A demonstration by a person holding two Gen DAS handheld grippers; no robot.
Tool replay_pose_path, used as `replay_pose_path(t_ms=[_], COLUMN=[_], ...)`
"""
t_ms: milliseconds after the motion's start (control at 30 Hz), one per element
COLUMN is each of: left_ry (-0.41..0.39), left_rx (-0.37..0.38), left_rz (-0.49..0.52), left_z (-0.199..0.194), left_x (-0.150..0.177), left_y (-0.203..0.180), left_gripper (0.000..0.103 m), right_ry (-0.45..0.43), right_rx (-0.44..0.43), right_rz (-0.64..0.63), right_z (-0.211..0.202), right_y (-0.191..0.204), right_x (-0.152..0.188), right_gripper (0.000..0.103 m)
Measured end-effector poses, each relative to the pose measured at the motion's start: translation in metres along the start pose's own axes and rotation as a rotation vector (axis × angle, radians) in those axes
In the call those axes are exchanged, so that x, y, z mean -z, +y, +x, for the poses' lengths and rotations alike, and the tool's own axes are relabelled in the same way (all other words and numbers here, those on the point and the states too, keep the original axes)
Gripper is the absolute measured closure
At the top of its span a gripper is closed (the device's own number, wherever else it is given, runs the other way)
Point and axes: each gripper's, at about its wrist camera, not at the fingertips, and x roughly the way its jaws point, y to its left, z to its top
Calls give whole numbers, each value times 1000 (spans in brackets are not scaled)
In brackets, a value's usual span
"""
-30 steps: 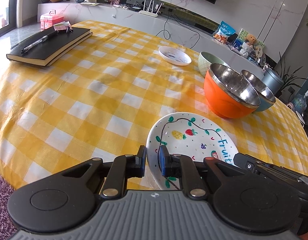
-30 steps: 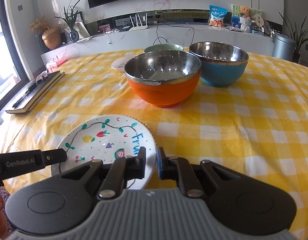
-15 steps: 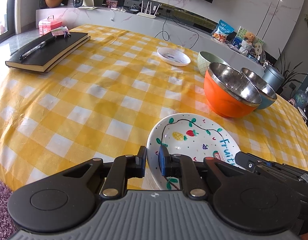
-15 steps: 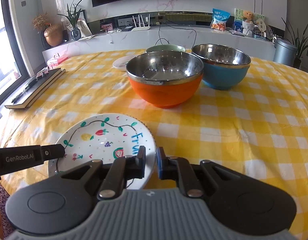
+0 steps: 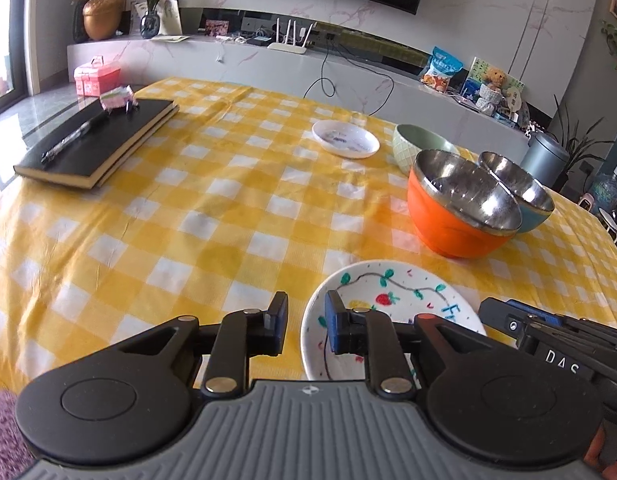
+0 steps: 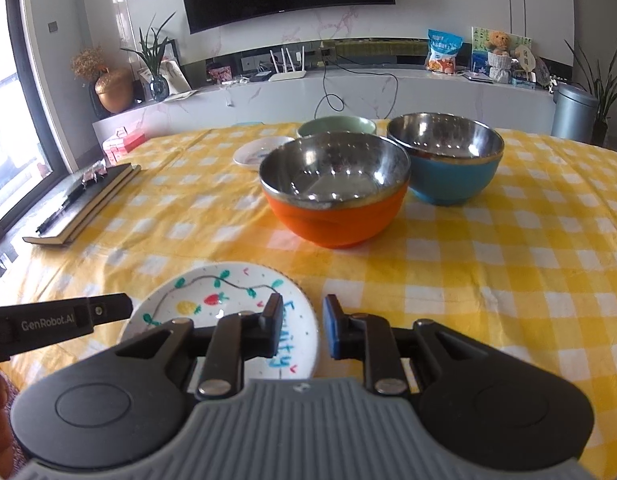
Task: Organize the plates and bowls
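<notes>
A white plate painted with fruit [image 5: 392, 300] [image 6: 224, 300] lies at the table's near edge. My left gripper [image 5: 306, 326] is open, its jaws astride the plate's left rim. My right gripper [image 6: 300, 328] is open, astride the plate's right rim. An orange bowl [image 5: 456, 216] [image 6: 336, 200] and a blue bowl [image 5: 524, 204] [image 6: 448, 160], both steel inside, stand beyond. A green bowl [image 5: 416, 146] [image 6: 336, 126] and a small white plate [image 5: 345, 138] [image 6: 260, 150] sit further back.
A yellow checked cloth [image 5: 212, 216] covers the table. A black notebook [image 5: 100, 140] [image 6: 84, 200] with a pen lies at the far left. A grey bin [image 6: 574, 112] stands beyond the table's right side.
Both grippers have opened from nearly shut around the painted plate's rim. The plate stays on the table.
</notes>
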Motion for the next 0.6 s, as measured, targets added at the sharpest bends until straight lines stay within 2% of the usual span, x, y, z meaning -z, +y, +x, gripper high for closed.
replay_pose_path(t_ms=[300,500,600], left_ry=[-31,-41,-28], left_rx=[36,60,91], left_rz=[98,133,118], left_z=[4,18,33], left_x=[-39,-77,-98], left_y=[-14,-13,-8], left_gripper=[81,79,79], right_ry=[-60,-75,-63], right_rx=[-104,-145,-154], right_rz=[-28,-50,-45], right_z=[0,16,33], right_y=[11,17,20], right_x=[-34,-74,-99], right_gripper=[82,82,82])
